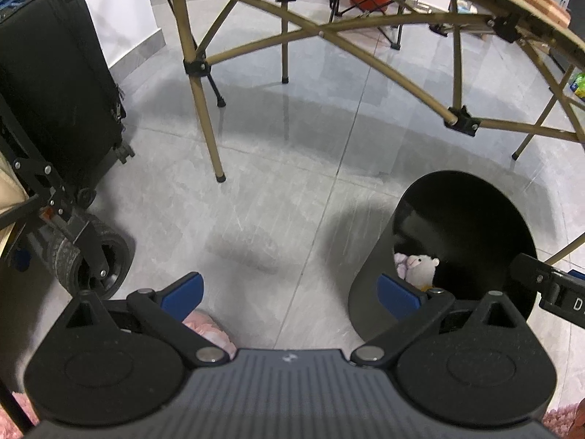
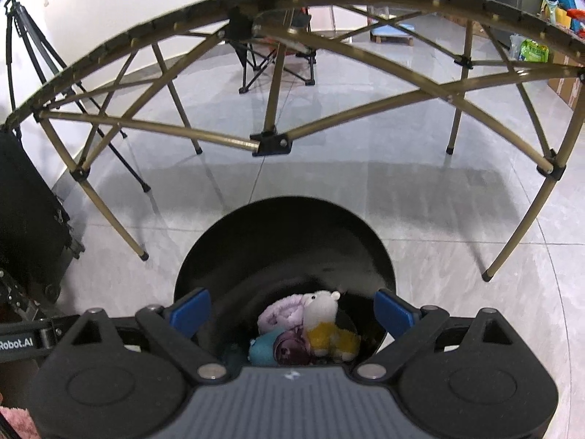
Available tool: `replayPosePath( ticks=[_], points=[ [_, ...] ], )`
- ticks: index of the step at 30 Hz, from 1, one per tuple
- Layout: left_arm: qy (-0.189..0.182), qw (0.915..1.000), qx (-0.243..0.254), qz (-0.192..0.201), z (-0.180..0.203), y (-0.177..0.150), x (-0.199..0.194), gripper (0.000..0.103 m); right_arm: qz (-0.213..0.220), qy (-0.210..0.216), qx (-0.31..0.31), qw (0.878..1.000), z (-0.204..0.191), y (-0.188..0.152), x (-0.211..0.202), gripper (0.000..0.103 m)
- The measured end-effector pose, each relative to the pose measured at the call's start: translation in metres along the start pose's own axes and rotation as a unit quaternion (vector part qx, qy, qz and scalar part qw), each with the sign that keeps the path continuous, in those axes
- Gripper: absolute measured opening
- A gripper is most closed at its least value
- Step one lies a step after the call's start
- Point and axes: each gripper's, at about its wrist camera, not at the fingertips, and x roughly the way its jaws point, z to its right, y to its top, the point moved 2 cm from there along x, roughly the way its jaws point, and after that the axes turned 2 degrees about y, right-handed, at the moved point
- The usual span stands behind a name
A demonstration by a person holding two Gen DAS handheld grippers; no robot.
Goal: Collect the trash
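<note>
A black round trash bin (image 2: 285, 226) stands on the grey tiled floor, right below my right gripper (image 2: 292, 311), which is open and empty over its mouth. Inside lie a white and yellow plush toy (image 2: 323, 314), a lilac plush (image 2: 281, 316), a teal piece (image 2: 263, 351) and a dark purple piece (image 2: 290, 347). In the left wrist view the bin (image 1: 464, 212) is at the right, with the white plush (image 1: 420, 269) showing inside. My left gripper (image 1: 290, 292) is open and empty above the floor, left of the bin. The right gripper's body (image 1: 548, 285) shows at the right edge.
A folding table with a gold-coloured crossed frame (image 2: 272, 139) spans the room ahead, its legs (image 1: 208, 124) on the floor. A black suitcase (image 1: 55, 91) and a wheeled cart (image 1: 91, 256) stand at the left. A tripod (image 2: 33, 44) and a folding chair (image 2: 278, 62) stand further back. A pink fluffy thing (image 1: 208, 329) lies below my left gripper.
</note>
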Motion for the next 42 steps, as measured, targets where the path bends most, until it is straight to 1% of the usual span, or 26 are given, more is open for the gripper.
replayPosePath(
  ticks=[4, 11, 14, 17, 22, 24, 31, 38, 42],
  points=[
    [-0.006, 0.9997, 0.002, 0.024, 0.002, 0.004, -0.011, 0.103, 0.024, 0.000, -0.001, 1.000, 0.005, 0.007, -0.012, 0.096],
    [-0.021, 0.9973, -0.002, 0.070, 0.007, 0.019, -0.037, 0.103, 0.097, 0.004, -0.024, 0.995, 0.008, 0.026, -0.049, 0.096],
    [-0.025, 0.9955, 0.003, 0.091, 0.013, 0.027, -0.049, 0.103, 0.140, 0.004, -0.045, 0.989, 0.006, 0.034, -0.069, 0.097],
    [-0.025, 0.9925, 0.007, 0.120, 0.020, 0.040, -0.065, 0.103, 0.179, 0.004, -0.068, 0.981, 0.004, 0.043, -0.085, 0.097],
    [-0.028, 0.9869, 0.005, 0.159, 0.029, 0.062, -0.085, 0.103, 0.231, 0.009, -0.085, 0.969, 0.006, 0.059, -0.107, 0.098],
    [-0.030, 0.9850, 0.004, 0.170, 0.033, 0.070, -0.090, 0.103, 0.246, 0.011, -0.086, 0.965, 0.008, 0.064, -0.112, 0.102],
    [-0.044, 0.9805, 0.005, 0.192, 0.053, 0.096, -0.095, 0.103, 0.294, 0.001, -0.108, 0.950, 0.014, 0.093, -0.120, 0.103],
    [-0.060, 0.9751, 0.008, 0.213, 0.075, 0.122, -0.097, 0.103, 0.311, 0.004, -0.105, 0.945, 0.028, 0.119, -0.115, 0.103],
    [-0.065, 0.9712, 0.013, 0.229, 0.086, 0.140, -0.099, 0.103, 0.320, -0.003, -0.100, 0.942, 0.038, 0.135, -0.110, 0.103]
  ],
)
